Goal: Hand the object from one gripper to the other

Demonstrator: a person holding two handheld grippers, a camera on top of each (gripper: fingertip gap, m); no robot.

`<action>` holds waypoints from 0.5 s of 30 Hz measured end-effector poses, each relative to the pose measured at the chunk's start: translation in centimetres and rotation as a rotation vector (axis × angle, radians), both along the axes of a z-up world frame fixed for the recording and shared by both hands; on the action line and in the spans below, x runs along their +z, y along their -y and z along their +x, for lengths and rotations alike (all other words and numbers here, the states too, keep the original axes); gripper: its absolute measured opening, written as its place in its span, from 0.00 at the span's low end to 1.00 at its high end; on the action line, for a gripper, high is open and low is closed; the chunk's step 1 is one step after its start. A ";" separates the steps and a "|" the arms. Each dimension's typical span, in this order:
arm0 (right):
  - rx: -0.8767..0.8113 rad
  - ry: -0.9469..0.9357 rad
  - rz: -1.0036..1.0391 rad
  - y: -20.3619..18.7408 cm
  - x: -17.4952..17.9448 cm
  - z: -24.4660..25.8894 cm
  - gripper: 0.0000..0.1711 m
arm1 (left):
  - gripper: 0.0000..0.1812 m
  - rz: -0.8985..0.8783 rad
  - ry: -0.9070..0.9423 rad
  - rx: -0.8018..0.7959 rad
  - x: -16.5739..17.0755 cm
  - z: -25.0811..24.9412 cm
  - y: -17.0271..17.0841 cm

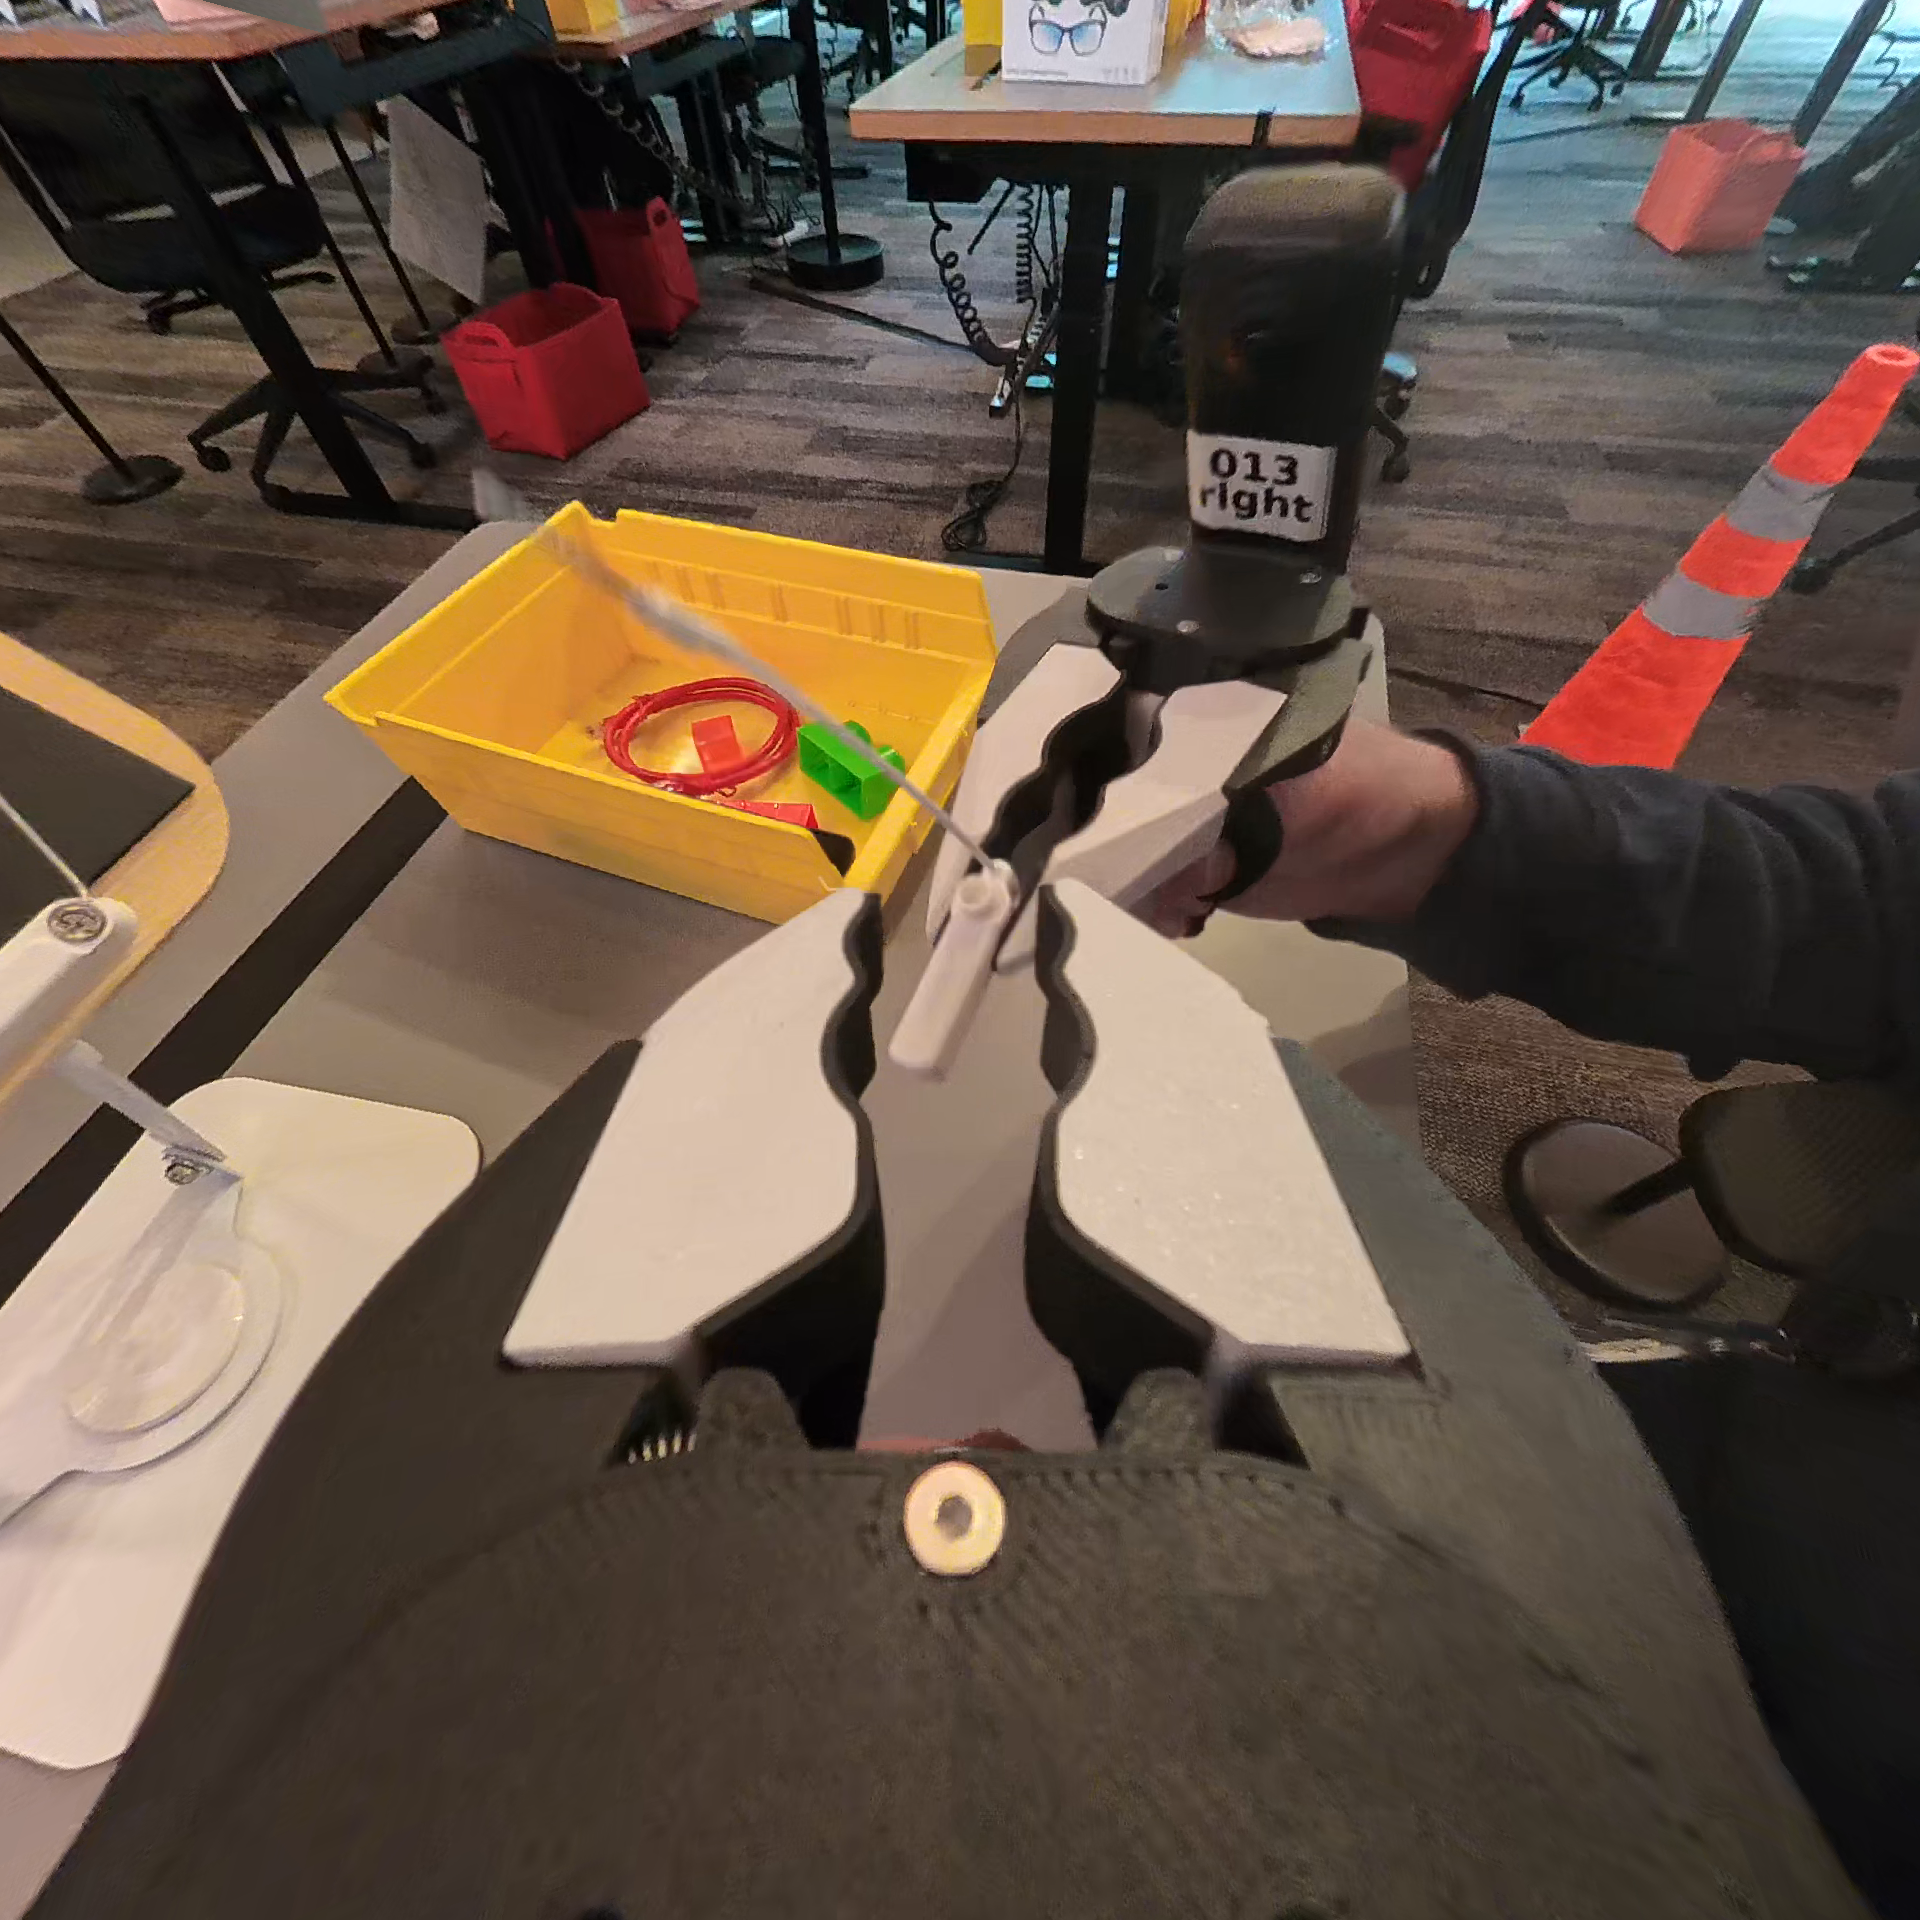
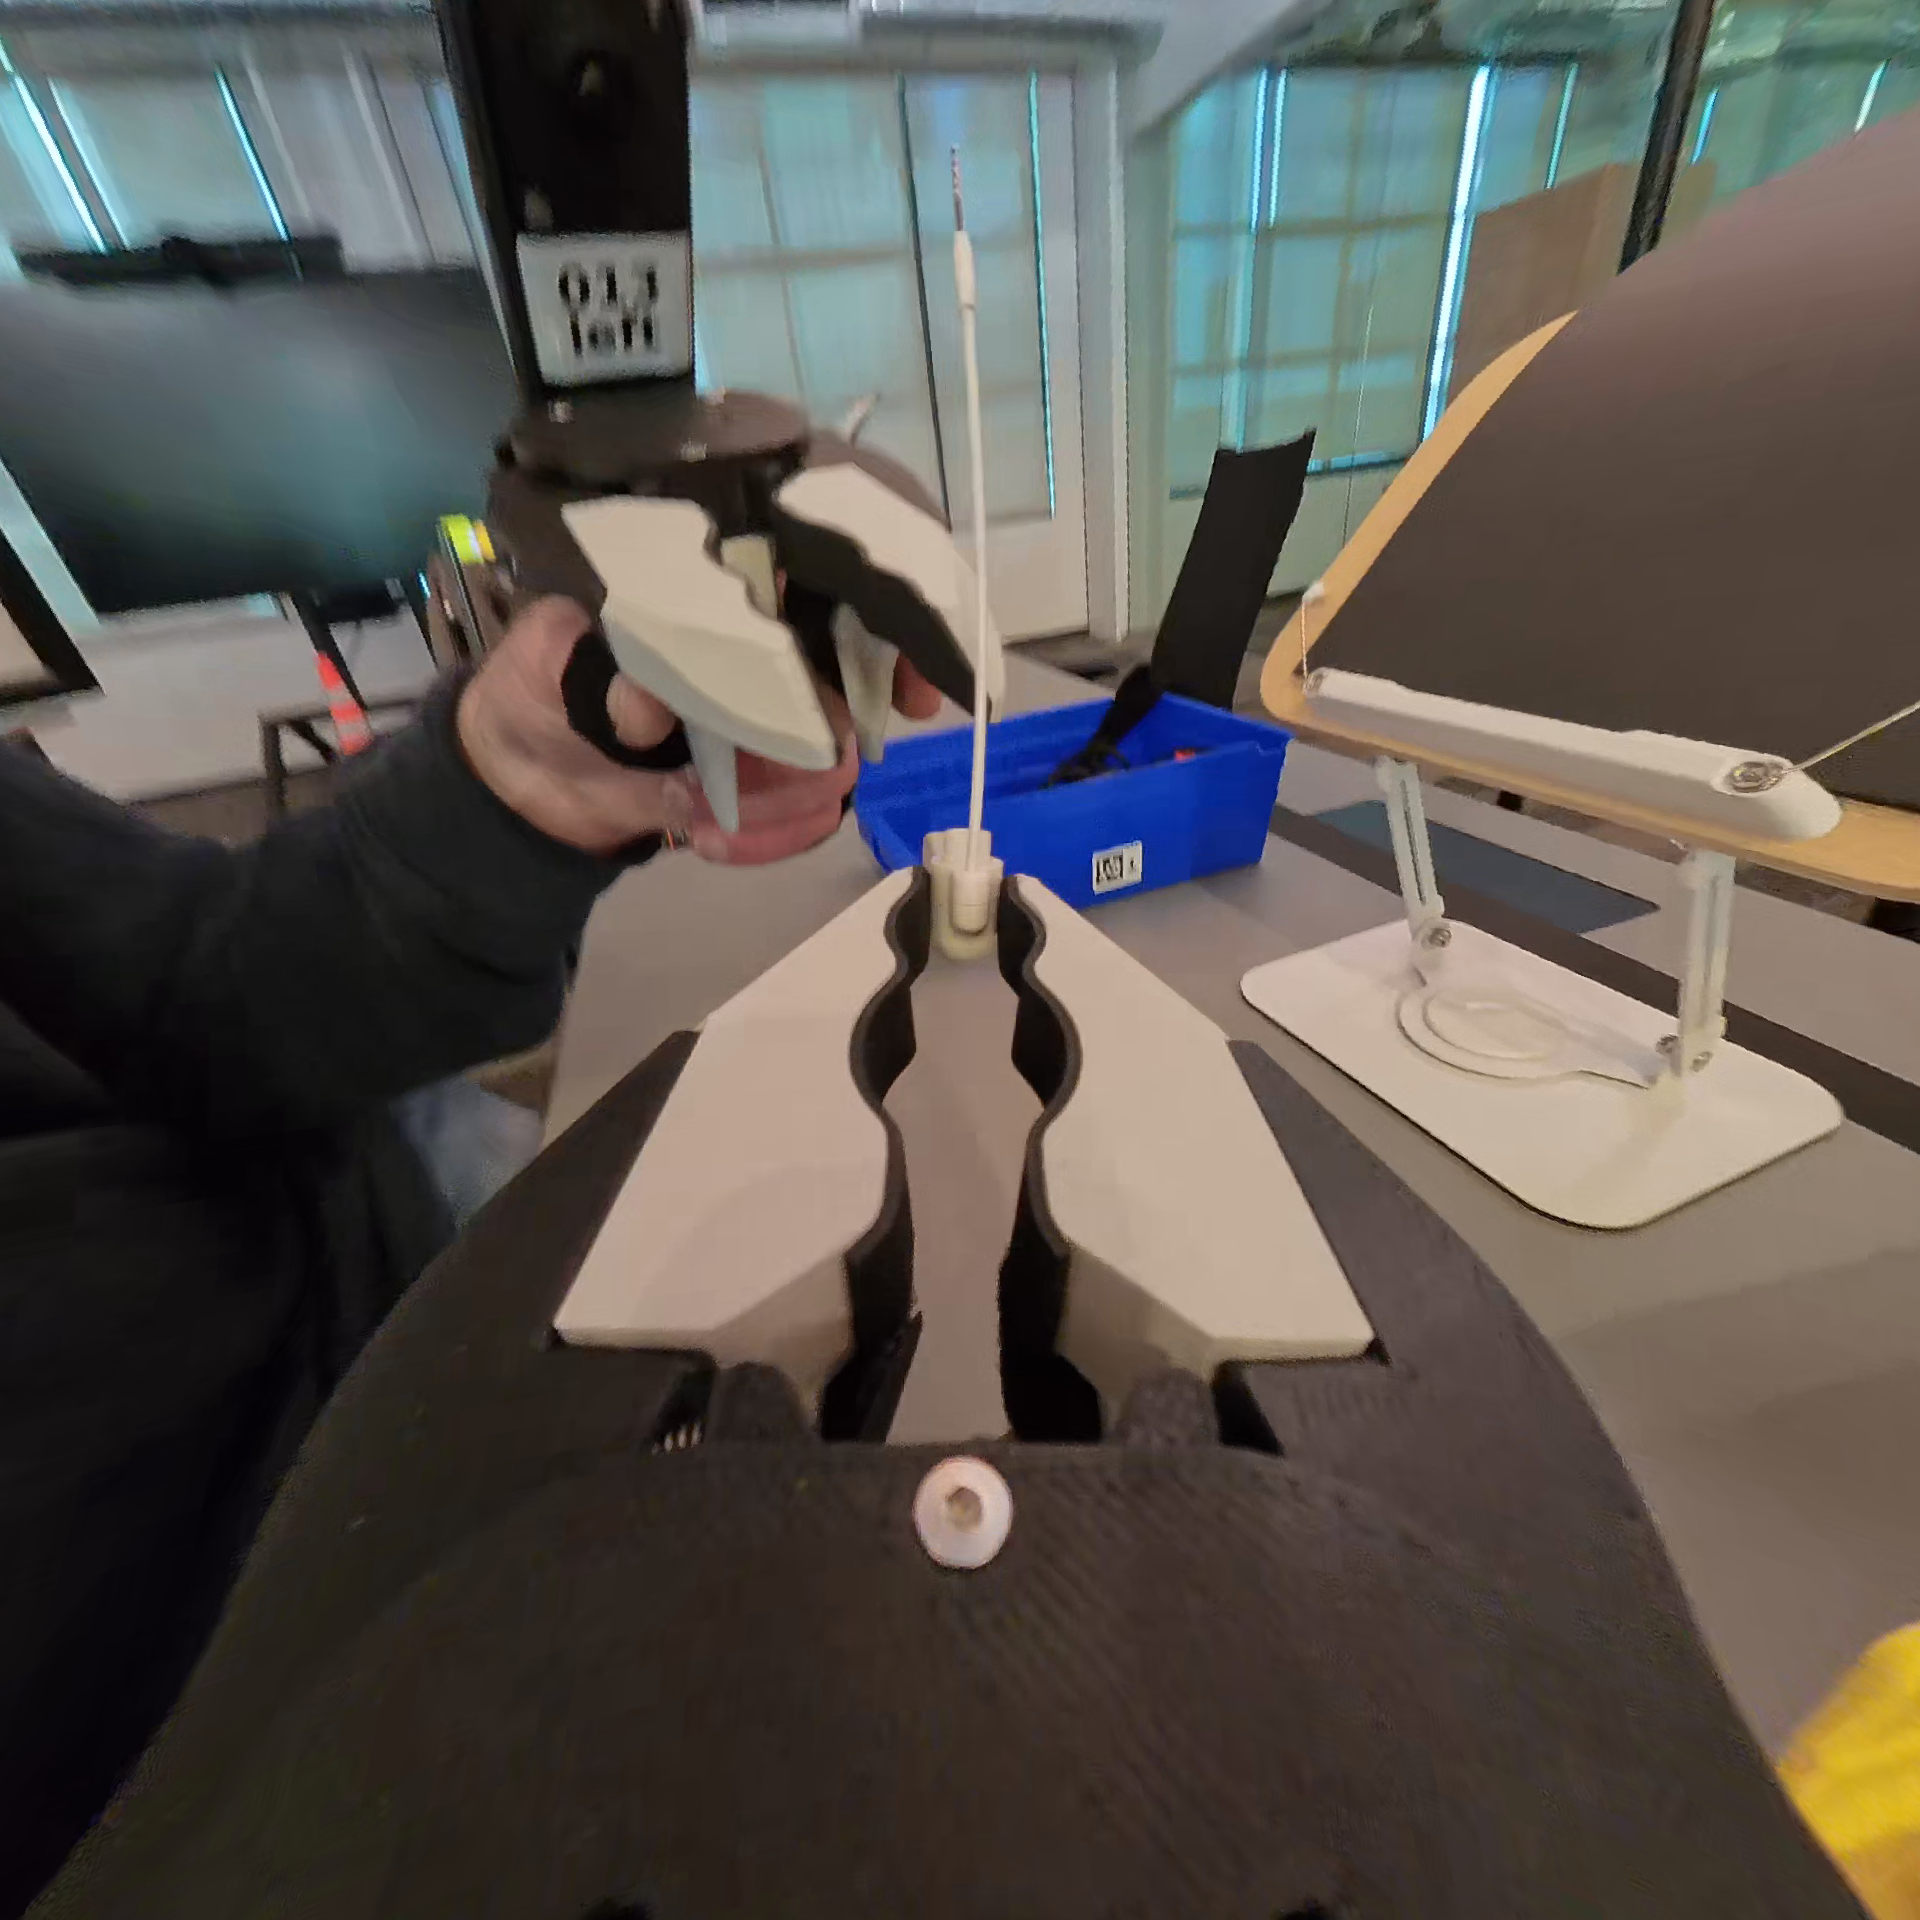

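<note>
Above the grey table [image 1: 540, 966], the right gripper [image 2: 961, 883] pinches a white handle with a long thin wire [image 2: 964, 904] at its fingertips, jaws nearly closed on the handle's upper end; the wire sticks straight up in the right wrist view. Left gripper [image 1: 961, 935] sits with jaws parted, 2 fingers either side of the handle's lower end, not clamped on it. Behind, a yellow bin [image 1: 665, 717] holds a red wire coil [image 1: 696, 727] and a green block [image 1: 847, 764]. Blue bin [image 2: 1070, 800] and white stand [image 2: 1538, 1091] lie further off on the table.
</note>
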State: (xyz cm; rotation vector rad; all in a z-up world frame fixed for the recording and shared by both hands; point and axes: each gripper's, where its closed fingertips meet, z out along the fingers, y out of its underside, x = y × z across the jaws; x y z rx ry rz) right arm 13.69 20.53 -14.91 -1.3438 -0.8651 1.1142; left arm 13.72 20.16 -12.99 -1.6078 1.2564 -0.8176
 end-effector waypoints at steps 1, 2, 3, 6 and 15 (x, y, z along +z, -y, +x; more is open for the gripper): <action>0.006 -0.054 -0.018 -0.1 0.5 0.2 0.06 | 0.18 0.005 0.010 0.003 0.1 -0.1 0.0; 0.011 -0.108 -0.035 -0.2 1.0 0.5 0.06 | 0.20 0.009 0.020 0.008 0.2 -0.3 0.0; 0.014 -0.160 -0.044 -0.3 1.5 0.8 0.06 | 0.20 0.009 0.029 0.009 0.1 -0.5 0.1; 0.052 -0.278 -0.070 -0.1 2.6 1.2 0.06 | 0.24 -0.014 0.086 0.049 -0.1 -1.0 -0.4; 0.068 -0.435 -0.067 0.3 3.2 0.7 0.06 | 0.15 -0.237 0.432 -0.036 0.1 0.1 -0.5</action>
